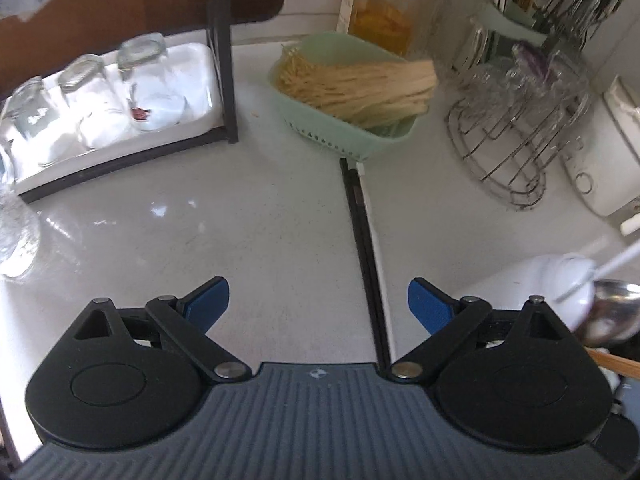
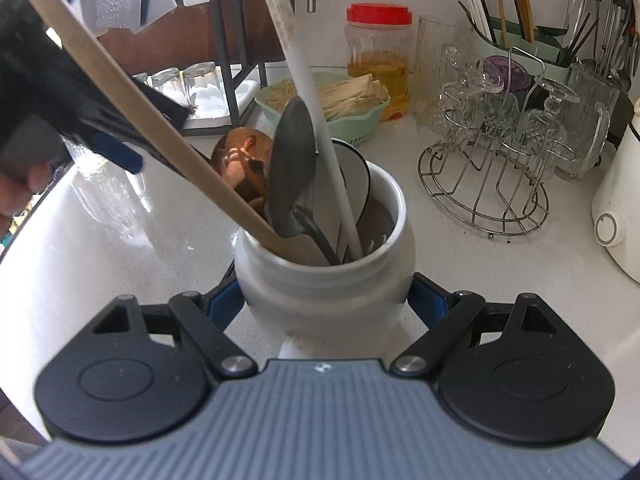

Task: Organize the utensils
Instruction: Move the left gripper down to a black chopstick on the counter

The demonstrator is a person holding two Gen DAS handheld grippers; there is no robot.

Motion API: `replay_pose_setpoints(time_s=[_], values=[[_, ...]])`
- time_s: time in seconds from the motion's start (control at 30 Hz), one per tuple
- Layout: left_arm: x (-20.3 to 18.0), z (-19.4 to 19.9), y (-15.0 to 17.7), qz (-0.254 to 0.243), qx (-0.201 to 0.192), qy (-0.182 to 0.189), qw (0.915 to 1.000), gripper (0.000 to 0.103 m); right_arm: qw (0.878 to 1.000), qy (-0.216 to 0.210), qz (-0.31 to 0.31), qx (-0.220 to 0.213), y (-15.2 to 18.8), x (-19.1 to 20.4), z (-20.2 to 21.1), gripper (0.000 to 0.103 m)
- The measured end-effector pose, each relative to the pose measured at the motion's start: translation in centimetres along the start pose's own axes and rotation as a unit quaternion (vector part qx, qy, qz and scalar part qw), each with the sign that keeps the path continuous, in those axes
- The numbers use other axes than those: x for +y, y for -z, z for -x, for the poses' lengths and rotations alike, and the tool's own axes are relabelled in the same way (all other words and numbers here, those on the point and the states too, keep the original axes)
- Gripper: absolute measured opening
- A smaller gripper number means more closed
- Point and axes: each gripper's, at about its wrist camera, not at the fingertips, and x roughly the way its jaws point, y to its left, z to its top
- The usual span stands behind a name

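A pair of black chopsticks lies on the white counter, running from the green basket toward the camera. My left gripper hovers low over them, open, with the chopsticks passing near its right finger and untouched. My right gripper is shut on a white ceramic jar, blue pads against both sides. The jar holds a wooden spatula, a black spoon, a white handle and a copper ladle. The jar also shows at the right of the left wrist view.
A green basket of pale dried strips sits behind the chopsticks. Upturned glasses stand on a white tray at left. A wire rack of glass mugs, a red-lidded jar, a green utensil caddy and a white appliance are at right.
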Motion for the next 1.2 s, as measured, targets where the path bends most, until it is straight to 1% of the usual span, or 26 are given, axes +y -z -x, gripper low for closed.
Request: replay_pose_setpoints(time_s=[0.03,0.13,0.2,0.23,0.27,0.3,0.4,0.43,0.47,0.6,0.73,0.93,1.0,1.13,1.17,1.2], values=[[0.1,-0.6,-0.1,0.001,-0.001,0.004,1.0,0.097,1.0,0.001,0.0,0.002,0.0,0.0,0.0,0.09],[0.4,-2.5,-0.5,0.008,0.004,0.008,0.9999,0.087,1.0,0.003,-0.003,0.005,-0.1,0.0,-0.1,0.09],[0.5,-3.3,-0.7,0.008,0.002,0.008,0.9999,0.076,1.0,0.004,-0.003,0.007,-0.2,0.1,-0.1,0.09],[0.5,-3.7,-0.9,0.01,0.003,0.009,0.9999,0.073,1.0,0.004,-0.003,0.007,-0.2,0.1,-0.1,0.09],[0.6,-4.1,-1.1,0.012,0.003,0.013,0.9998,0.066,1.0,0.004,-0.004,0.007,-0.1,0.1,-0.1,0.09],[0.7,-4.5,-1.3,0.013,0.005,0.016,0.9998,0.061,1.0,0.004,-0.003,0.007,-0.2,0.1,-0.1,0.09],[0.7,-5.2,-1.8,0.008,0.001,0.024,0.9997,0.054,1.0,0.005,-0.004,0.01,-0.3,0.1,-0.1,0.09],[0.6,-5.4,-1.9,0.002,0.0,0.022,0.9998,0.05,1.0,0.006,-0.005,0.011,-0.3,0.2,-0.2,0.09],[0.4,-5.6,-2.0,-0.005,0.0,0.021,0.9998,0.044,1.0,0.007,-0.006,0.012,-0.4,0.2,-0.2,0.09],[-0.2,-6.5,-2.7,-0.023,0.002,0.023,0.9995,0.041,1.0,0.011,-0.013,0.016,-0.9,0.0,-0.5,0.09],[-0.8,-6.8,-3.1,-0.038,0.001,0.031,0.9988,0.041,1.0,0.016,-0.02,0.019,-1.2,-0.2,-0.8,0.09],[-2.1,-6.6,-2.9,-0.087,-0.009,0.009,0.9961,0.042,0.999,0.018,-0.023,0.017,-1.2,-0.2,-0.8,0.09],[-2.5,-6.5,-2.9,-0.105,-0.007,-0.008,0.9944,0.041,0.999,0.019,-0.024,0.017,-1.2,-0.1,-0.8,0.09],[-2.7,-6.3,-2.9,-0.117,-0.005,-0.019,0.9929,0.039,0.999,0.02,-0.027,0.016,-1.3,-0.1,-0.8,0.09],[-2.7,-6.3,-2.9,-0.121,-0.006,-0.022,0.9924,0.038,0.999,0.02,-0.027,0.016,-1.3,-0.1,-0.9,0.09],[-2.8,-6.3,-2.8,-0.127,-0.007,-0.028,0.9915,0.035,0.999,0.02,-0.028,0.016,-1.3,-0.1,-0.8,0.09]])
